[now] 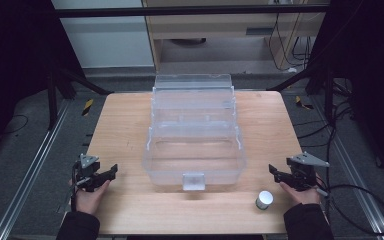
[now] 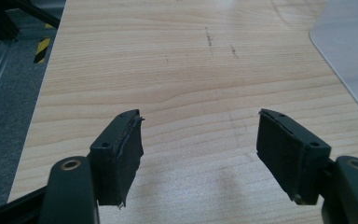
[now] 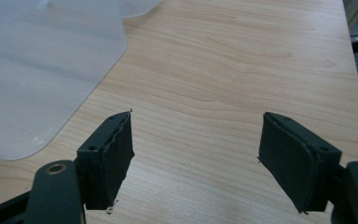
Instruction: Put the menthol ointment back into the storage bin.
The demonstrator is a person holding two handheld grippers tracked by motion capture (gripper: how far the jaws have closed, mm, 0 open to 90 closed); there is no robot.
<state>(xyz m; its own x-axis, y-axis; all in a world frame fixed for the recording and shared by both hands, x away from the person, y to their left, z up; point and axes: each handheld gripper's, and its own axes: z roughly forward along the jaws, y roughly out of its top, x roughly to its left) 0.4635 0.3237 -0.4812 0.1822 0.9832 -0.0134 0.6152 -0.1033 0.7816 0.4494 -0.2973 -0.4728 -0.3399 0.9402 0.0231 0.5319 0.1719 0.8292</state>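
A clear plastic storage box (image 1: 195, 135) with stepped tiers and a front latch stands in the middle of the wooden table (image 1: 120, 130). A small white cylinder (image 1: 264, 199) stands near the table's front edge, right of the box. My left gripper (image 1: 111, 171) rests at the front left of the table, held by a hand, its jaws wide open with bare wood between the pads (image 2: 126, 154). At the front right, my right gripper (image 1: 272, 172) is also open and empty. The box's frosted corner (image 3: 37, 79) lies to its left, and another edge of the box (image 2: 349, 51) borders the left gripper view.
The table's left edge (image 2: 42, 107) drops to grey floor with a metal rail and yellow-black tape. Cables trail on the floor at the right. A cabinet and black frame bars stand behind the table.
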